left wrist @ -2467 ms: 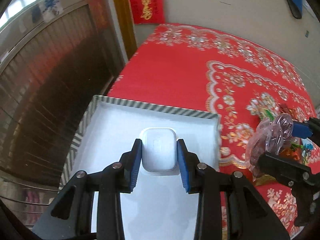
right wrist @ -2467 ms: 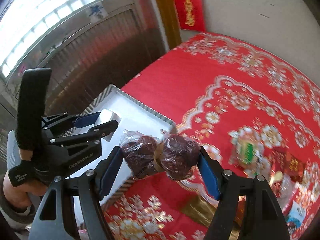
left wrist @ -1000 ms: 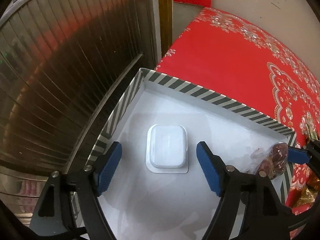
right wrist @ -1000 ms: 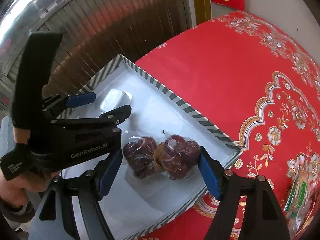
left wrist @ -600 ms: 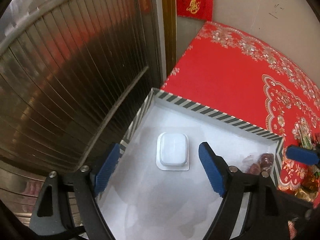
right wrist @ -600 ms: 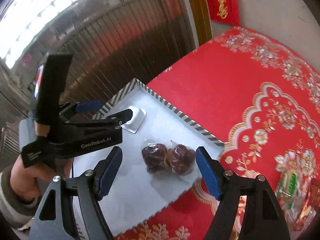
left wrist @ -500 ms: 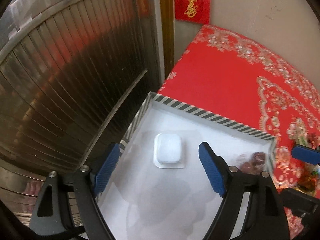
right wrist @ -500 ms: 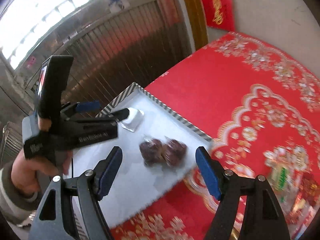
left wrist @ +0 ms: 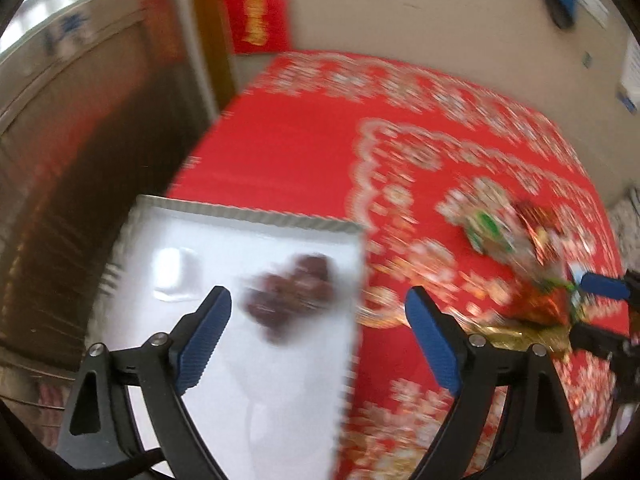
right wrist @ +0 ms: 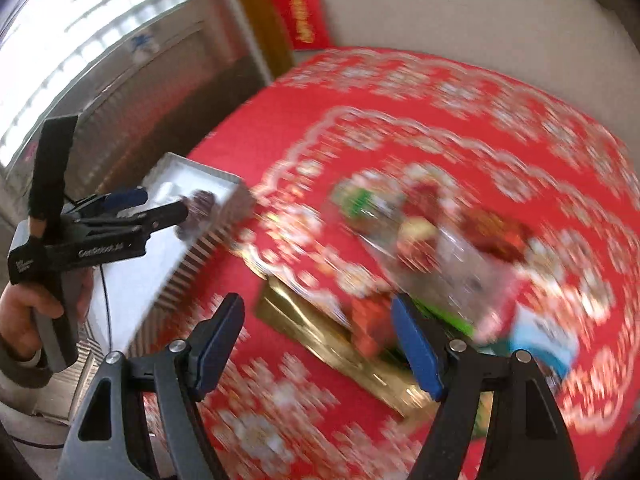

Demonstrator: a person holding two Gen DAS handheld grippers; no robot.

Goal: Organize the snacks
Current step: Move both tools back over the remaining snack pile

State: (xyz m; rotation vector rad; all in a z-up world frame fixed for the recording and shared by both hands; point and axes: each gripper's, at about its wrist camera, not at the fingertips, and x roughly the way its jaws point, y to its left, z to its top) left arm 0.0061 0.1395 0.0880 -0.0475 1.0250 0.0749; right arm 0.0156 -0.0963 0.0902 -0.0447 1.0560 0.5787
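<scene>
**A:** Right, nearest first: the right tongs (right wrist: 316, 334) stand open with nothing between the pads, tipped down over the snack pile (right wrist: 436, 256) on the red tabletop (right wrist: 400, 120).

**B:** And what sits closest under them?

**A:** A gold packet (right wrist: 316, 332), just under and ahead of the tips, long axis running from near the tray's corner down toward the lower right. Behind it, all motion-blurred, a red wrapper, a green-labelled packet and clear bags.

**B:** So the right hand is the nearer one?

**A:** I'd say so. The left tongs (left wrist: 318, 338) are opening wider, empty too, and straddle the right edge of the white tray (left wrist: 248, 214); the pile lies well off to their right.

**B:** And farther back, in the tray?

**A:** The bag of dark red fruit (left wrist: 290, 290) lies beyond the left tips, with the small white tub (left wrist: 174, 274) to its left, both apart from any pad.

**B:** Compared with a second ago?

**A:** Then the right tongs stood around that fruit bag and the left around the tub, low in the tray. Both have now pulled back and swung toward the loose snacks.
</scene>
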